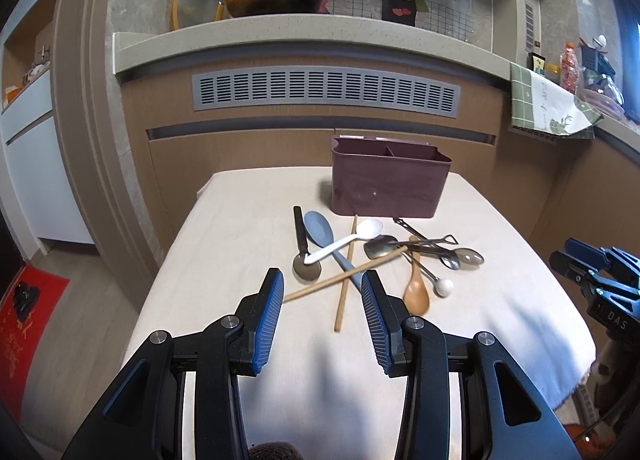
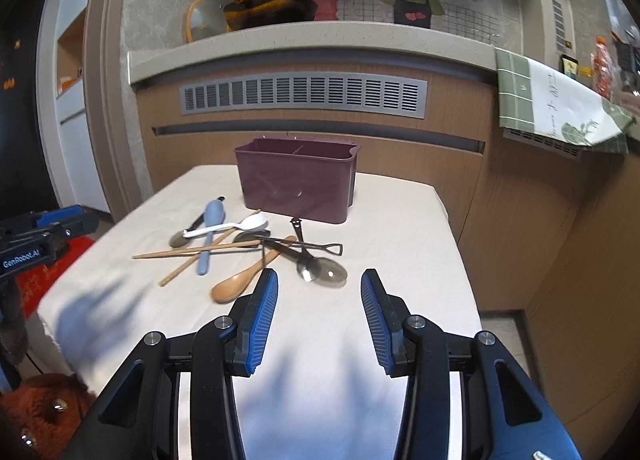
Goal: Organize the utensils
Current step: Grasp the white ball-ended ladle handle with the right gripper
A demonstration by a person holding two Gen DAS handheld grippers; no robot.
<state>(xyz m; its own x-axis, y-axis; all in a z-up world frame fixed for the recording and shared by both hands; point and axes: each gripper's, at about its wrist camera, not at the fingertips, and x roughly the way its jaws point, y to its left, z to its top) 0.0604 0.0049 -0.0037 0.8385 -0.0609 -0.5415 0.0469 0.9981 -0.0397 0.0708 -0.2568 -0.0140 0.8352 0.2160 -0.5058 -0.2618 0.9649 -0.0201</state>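
A maroon two-compartment utensil holder [image 1: 390,184] [image 2: 298,184] stands at the far side of a table under a cream cloth [image 1: 224,244] [image 2: 392,228]. In front of it lies a loose pile: a blue spoon [image 1: 319,228] [image 2: 213,216], a white spoon [image 1: 370,229] [image 2: 252,223], a wooden spoon [image 1: 416,292] [image 2: 232,284], chopsticks [image 1: 344,280] [image 2: 192,251], and several metal spoons [image 1: 466,256] [image 2: 332,274]. My left gripper [image 1: 322,292] is open and empty just short of the pile. My right gripper [image 2: 319,292] is open and empty near the metal spoons.
A wooden cabinet with a grey vent [image 1: 326,90] and stone counter rises behind the table. A pan [image 1: 272,0] sits on the counter. A green checked cloth [image 2: 552,104] hangs at right. A red mat [image 1: 24,324] lies on the floor at left.
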